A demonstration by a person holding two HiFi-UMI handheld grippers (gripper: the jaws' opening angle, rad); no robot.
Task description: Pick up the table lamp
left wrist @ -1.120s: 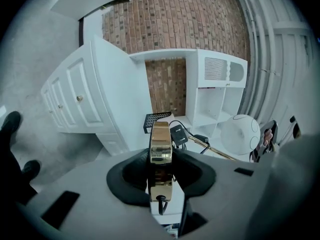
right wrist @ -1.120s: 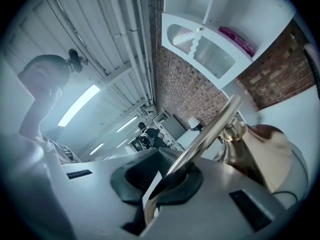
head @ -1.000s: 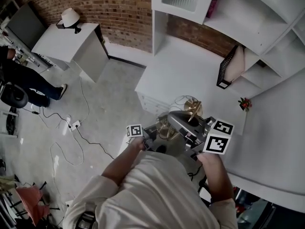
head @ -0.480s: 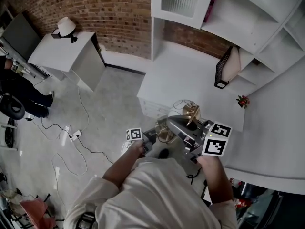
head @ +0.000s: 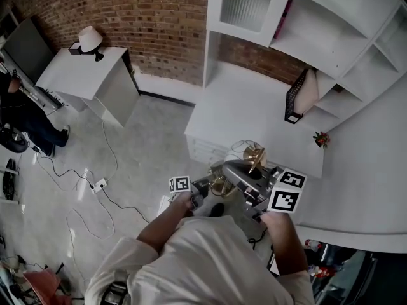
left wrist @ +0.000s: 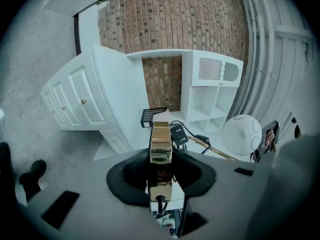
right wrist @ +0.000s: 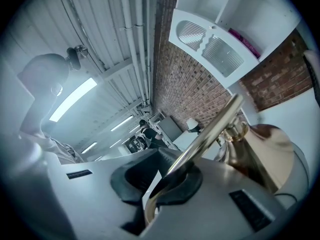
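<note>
While the lamp (head: 253, 157) hung over the desk's (head: 241, 103) near edge, the left gripper (left wrist: 161, 159) pinched its gold block, probably the base. The right gripper (right wrist: 172, 176) clamped its thin stem. Rigid, slick metal likely needed both 2 holds.

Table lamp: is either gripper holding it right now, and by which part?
Both hold the table lamp: the left gripper clamps its gold rectangular block, the right gripper its thin gold arm.
</note>
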